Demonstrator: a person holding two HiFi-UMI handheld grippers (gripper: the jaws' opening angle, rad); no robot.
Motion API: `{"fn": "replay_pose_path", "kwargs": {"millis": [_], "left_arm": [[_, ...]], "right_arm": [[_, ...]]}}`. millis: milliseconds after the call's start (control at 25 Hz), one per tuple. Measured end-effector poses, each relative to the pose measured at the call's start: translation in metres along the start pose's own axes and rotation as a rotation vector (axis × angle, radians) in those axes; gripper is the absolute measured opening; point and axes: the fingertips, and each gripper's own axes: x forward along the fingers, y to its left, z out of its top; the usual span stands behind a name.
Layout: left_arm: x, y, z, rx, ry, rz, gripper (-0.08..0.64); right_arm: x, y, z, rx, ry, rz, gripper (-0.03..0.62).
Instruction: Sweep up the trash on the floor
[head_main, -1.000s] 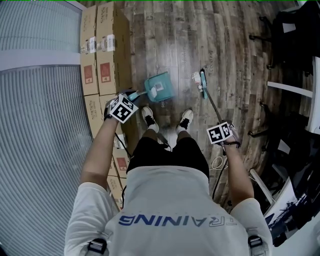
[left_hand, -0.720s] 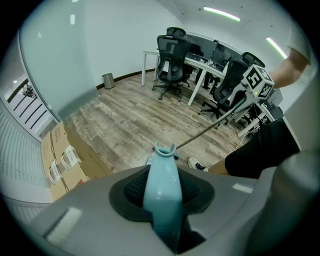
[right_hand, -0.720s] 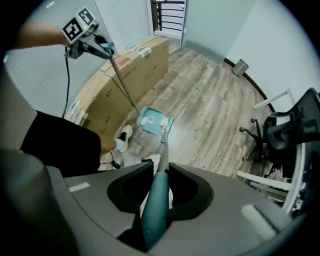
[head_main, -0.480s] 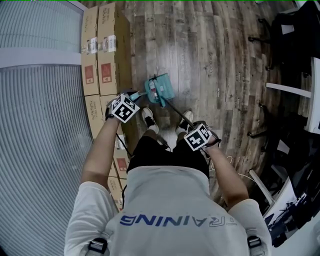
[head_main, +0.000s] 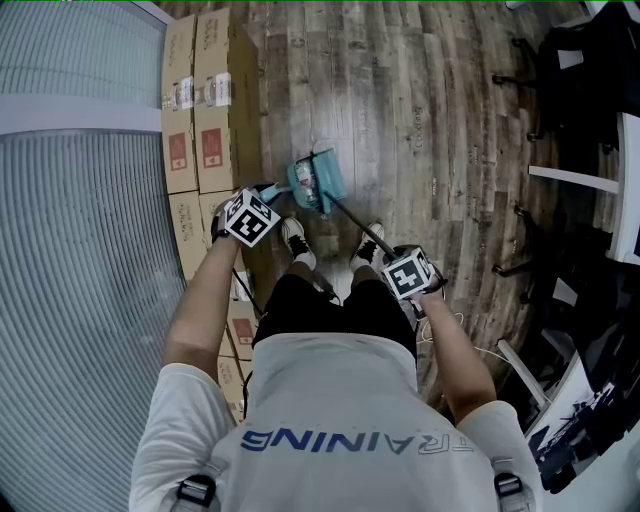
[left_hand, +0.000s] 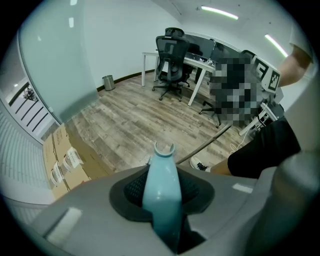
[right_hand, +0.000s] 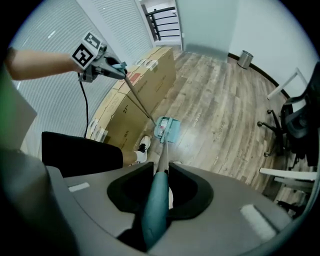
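Clamping broom (right_hand: 155, 210) in right tongs (right_hand: 161, 175), dustpan (head_main: 330, 172) in left tongs (left_hand: 161, 189)

Teal dustpan (head_main: 332, 172), teal-gripped broom (right_hand: 156, 210), grey-brown wood-grain floor (head_main: 420, 100), tan boxes (head_main: 205, 100), apparently whitish trash (head_main: 305, 180).

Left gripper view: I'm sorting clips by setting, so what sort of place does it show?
Probably an office room: a swivel chair stands at a white desk, a small bin sits by the wall, and cardboard boxes are lined up on the wood-look floor.
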Motion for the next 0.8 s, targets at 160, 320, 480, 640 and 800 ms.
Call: {"fn": "replay_pose_path", "kwargs": {"millis": [160, 320, 480, 640, 800], "left_arm": [[-0.002, -0.003, 0.007, 0.036, -0.008, 0.026, 0.1], [0.002, -0.005, 0.017, 0.06, -0.01, 0.024, 0.1], [0.005, -0.001, 0.015, 0.006, -0.016, 0.012, 0.114], [-0.01, 0.004, 0.024, -0.057, -0.077, 0.024, 0.238], [-0.039, 0.011, 0.042, -0.109, -0.164, 0.081, 0.258]], "right_arm": [[-0.013, -0.02, -0.007, 0.089, -0.032, -0.025, 0.109], [-0.022, -0.038, -0.017, 0.167, -0.05, -0.053, 0.109], [-0.031, -0.058, -0.025, 0.238, -0.08, -0.1, 0.109], [-0.046, -0.076, -0.025, 0.316, -0.132, -0.126, 0.109], [-0.067, -0.09, -0.018, 0.408, -0.202, -0.143, 0.109]]}}
